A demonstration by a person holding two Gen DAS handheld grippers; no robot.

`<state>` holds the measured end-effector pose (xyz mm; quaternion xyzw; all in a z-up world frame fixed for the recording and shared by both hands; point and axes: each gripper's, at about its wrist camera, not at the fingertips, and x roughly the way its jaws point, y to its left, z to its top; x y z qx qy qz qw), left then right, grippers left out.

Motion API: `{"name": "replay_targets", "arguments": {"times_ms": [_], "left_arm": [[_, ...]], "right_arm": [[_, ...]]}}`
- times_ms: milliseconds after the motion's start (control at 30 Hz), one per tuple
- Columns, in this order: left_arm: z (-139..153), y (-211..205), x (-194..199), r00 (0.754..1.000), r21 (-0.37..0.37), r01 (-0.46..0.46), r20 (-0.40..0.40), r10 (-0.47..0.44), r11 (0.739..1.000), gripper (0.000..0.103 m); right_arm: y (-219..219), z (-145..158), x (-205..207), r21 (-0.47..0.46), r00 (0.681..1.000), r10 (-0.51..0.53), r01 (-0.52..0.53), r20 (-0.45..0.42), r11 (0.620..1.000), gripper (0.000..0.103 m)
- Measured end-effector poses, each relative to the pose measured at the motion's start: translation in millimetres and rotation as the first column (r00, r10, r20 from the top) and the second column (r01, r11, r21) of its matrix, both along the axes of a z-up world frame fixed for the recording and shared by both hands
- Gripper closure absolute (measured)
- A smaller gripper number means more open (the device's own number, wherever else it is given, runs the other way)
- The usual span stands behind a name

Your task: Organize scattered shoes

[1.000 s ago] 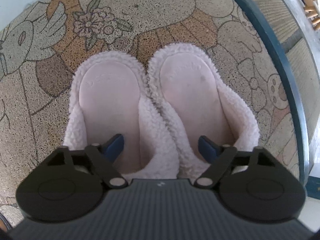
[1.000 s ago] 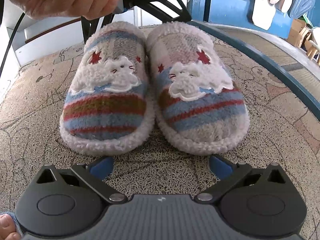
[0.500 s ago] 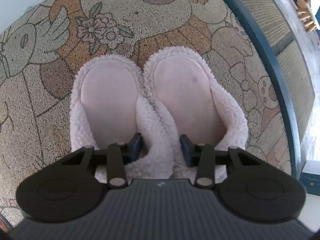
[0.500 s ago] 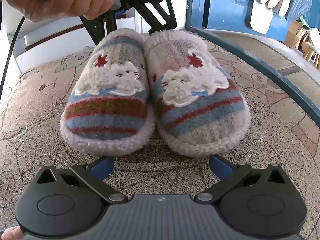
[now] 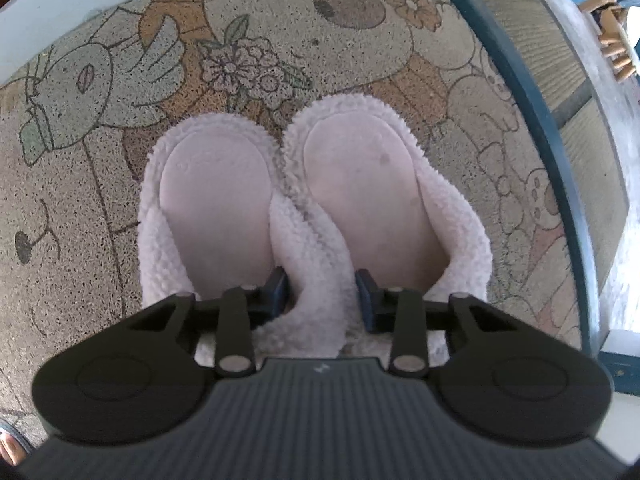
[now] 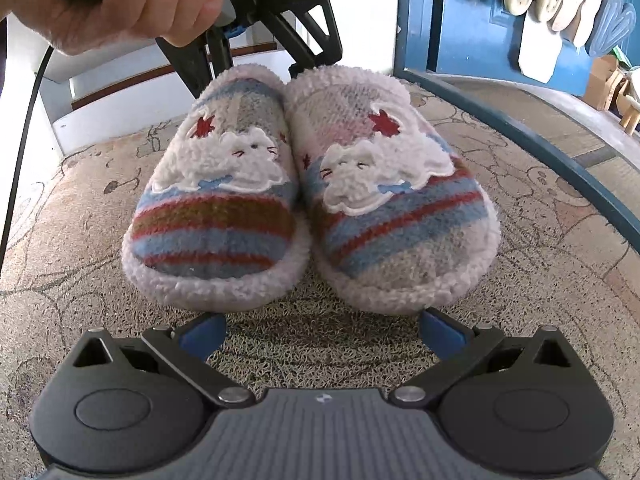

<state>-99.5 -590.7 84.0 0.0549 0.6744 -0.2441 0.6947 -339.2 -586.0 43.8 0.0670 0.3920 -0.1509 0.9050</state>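
While the two fluffy slippers are sitting side by side and touching on the patterned mat, the left tool is pinching their joined inner walls between its pads. Seen from the right wrist, the pair is lying at twelve o'clock, toes toward the camera, and the right tool is hovering just short of them, spread wide and holding nothing.
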Motion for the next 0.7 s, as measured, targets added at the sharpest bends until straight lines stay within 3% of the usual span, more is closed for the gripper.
{"name": "replay_targets", "arguments": {"times_ms": [133, 300, 367, 700], "left_arm": [[-5.1, -9.4, -3.5, 0.999, 0.010, 0.035, 0.017, -0.035, 0.999, 0.058], [-16.6, -16.9, -5.5, 0.999, 0.003, 0.043, 0.032, -0.043, 0.999, 0.025], [-17.2, -16.8, -5.9, 0.999, -0.008, 0.040, 0.034, -0.040, 0.999, 0.022], [-10.9, -7.3, -10.0, 0.998, -0.020, -0.003, 0.061, 0.005, 1.000, 0.036]], "right_arm": [[-5.4, -10.7, 2.7, 0.005, 1.000, -0.008, 0.008, -0.024, 1.000, 0.000], [-8.8, -20.6, 4.5, 0.002, 0.999, -0.004, 0.004, -0.032, 1.000, 0.000], [-7.0, -23.0, 4.1, 0.000, 1.000, -0.012, 0.012, -0.025, 1.000, 0.000], [-2.9, -25.1, 5.4, -0.008, 0.999, -0.028, 0.028, -0.021, 1.000, 0.000]]}}
